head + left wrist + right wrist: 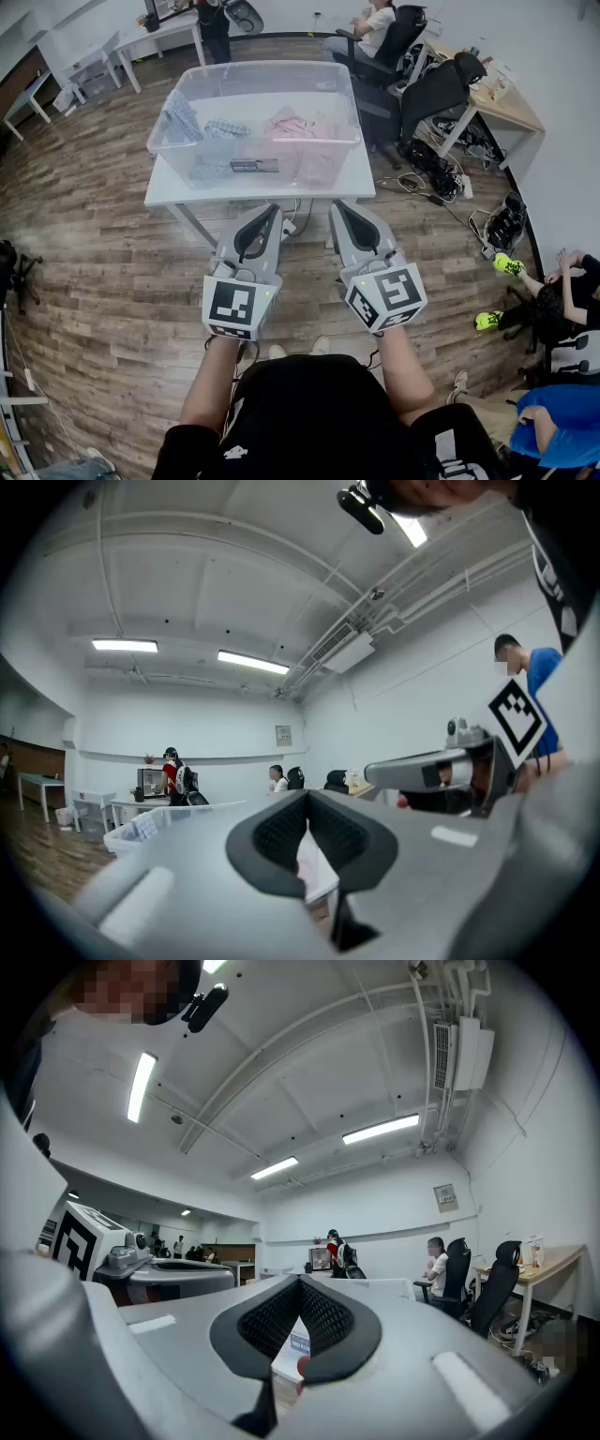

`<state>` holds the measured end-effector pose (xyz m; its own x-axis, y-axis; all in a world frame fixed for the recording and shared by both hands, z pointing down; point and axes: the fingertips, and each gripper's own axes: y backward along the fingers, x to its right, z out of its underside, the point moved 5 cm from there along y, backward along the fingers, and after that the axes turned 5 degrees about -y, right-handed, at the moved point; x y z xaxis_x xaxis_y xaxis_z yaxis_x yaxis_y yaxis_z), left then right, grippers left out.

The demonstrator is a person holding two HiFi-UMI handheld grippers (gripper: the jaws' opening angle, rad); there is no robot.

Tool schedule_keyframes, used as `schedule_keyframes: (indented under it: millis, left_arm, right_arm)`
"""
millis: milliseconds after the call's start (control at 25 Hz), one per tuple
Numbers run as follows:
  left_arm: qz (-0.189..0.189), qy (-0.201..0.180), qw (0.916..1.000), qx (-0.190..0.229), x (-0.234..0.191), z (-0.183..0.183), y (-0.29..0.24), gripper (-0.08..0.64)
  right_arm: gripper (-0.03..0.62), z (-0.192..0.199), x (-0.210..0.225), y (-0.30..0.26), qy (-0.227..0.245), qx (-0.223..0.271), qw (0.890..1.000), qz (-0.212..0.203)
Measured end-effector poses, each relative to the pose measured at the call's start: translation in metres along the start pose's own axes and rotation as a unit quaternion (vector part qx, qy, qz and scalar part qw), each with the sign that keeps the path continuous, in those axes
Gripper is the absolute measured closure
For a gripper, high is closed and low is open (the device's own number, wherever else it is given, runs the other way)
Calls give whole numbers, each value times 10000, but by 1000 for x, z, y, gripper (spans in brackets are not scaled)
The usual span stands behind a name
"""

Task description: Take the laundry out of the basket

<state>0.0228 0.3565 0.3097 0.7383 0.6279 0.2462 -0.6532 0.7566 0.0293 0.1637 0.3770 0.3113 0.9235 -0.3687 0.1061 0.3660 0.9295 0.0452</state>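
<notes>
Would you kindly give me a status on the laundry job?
Both shut, empty: left hand-held gripper, right hand-held gripper. On table: basket, laundry inside untouched. Nothing in the way.

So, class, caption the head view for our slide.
Left gripper and right gripper, both shut and empty, poised before the clear basket of laundry on a white table.

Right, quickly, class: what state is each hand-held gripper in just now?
Left hand-held gripper: closed, holding nothing.
Right hand-held gripper: closed, holding nothing.
</notes>
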Motion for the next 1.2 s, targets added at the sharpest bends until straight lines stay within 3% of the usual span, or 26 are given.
schedule_keyframes:
  millis: [600, 1200]
  left_arm:
    - [-8, 5, 10000, -15, 14, -3, -8, 551]
    - [-425, -141, 9989, -163, 49, -5, -16, 551]
  right_arm:
    - [595, 1, 11, 6, 14, 51, 9999, -111]
    - [595, 8, 42, 23, -4, 37, 9990, -441]
